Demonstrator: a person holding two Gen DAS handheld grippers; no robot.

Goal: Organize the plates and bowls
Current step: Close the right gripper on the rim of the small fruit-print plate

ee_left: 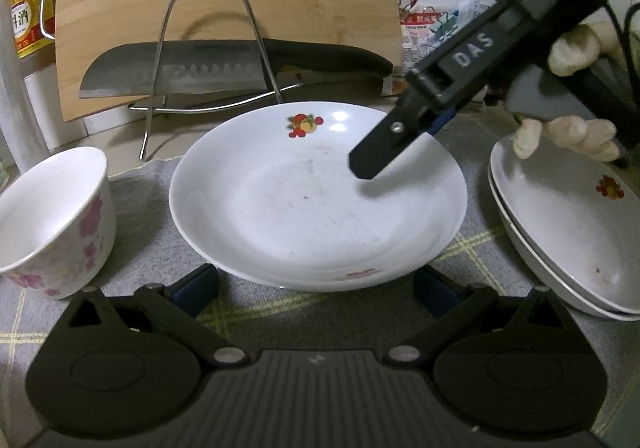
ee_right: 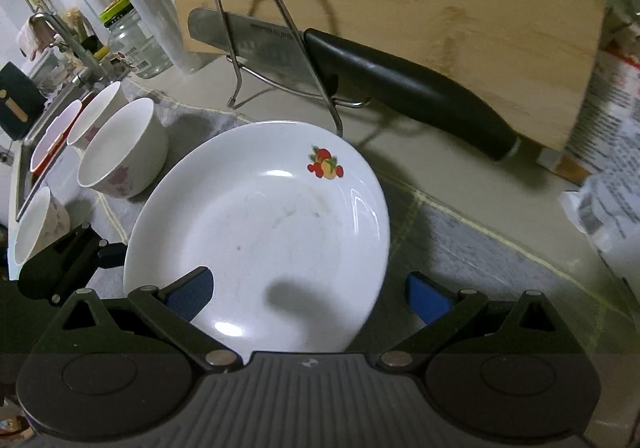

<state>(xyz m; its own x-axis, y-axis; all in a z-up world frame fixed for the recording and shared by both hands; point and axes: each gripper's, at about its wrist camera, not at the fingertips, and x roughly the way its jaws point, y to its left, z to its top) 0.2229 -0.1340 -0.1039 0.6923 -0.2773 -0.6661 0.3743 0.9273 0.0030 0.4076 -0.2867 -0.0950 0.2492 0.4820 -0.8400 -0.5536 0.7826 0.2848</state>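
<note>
With both tools spread wide and empty, my right tool (ee_right: 308,294) over the fruit-print plate (ee_right: 260,232) could knock it toward the knife (ee_right: 360,64) (just behind it) if I close off-centre.

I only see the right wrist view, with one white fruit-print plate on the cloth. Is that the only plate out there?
Observer: No. The left wrist view shows a stack of two plates to the right of the fruit-print plate; the top one bears the same print.
Operator: What holds the thing my camera sits on?
Observer: A gloved hand grips the right hand-held gripper from behind.
Operator: And the black shape at my left edge?
Observer: That is the left hand-held gripper; its jaws stand wide open at the plate's near rim, holding nothing.
</note>
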